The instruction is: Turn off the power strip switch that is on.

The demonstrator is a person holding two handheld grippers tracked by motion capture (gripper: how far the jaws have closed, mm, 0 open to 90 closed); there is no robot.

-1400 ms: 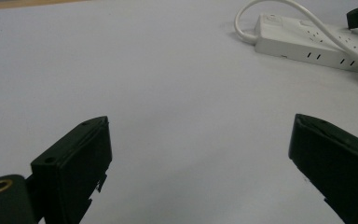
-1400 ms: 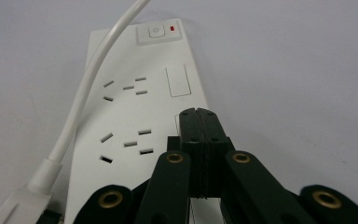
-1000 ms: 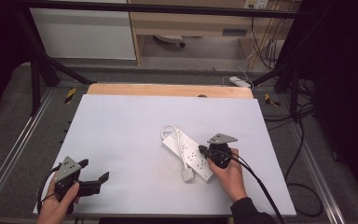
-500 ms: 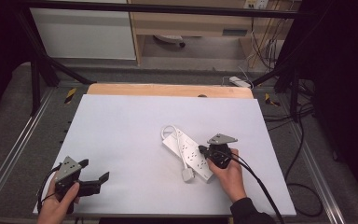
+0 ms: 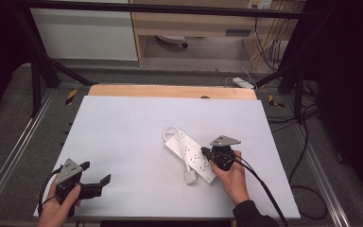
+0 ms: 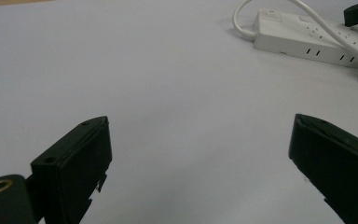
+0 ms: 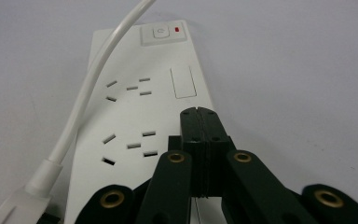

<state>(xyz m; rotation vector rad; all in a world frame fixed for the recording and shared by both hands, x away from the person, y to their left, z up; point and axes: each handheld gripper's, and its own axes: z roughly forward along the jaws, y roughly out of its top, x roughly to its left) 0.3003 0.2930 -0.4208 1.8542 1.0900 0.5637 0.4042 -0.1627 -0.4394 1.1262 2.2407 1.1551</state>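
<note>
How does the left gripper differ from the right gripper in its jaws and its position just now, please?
The left gripper has its jaws wide apart with nothing between them; the right gripper has its jaws shut together, empty. The left gripper sits near the table's front left corner, far from the white power strip; the right gripper is over the strip's top face. Both are black and hand-held.

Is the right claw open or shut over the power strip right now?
Shut. In the right gripper view the right claw has both jaws pressed together with nothing between them, sitting over the white power strip.
</note>
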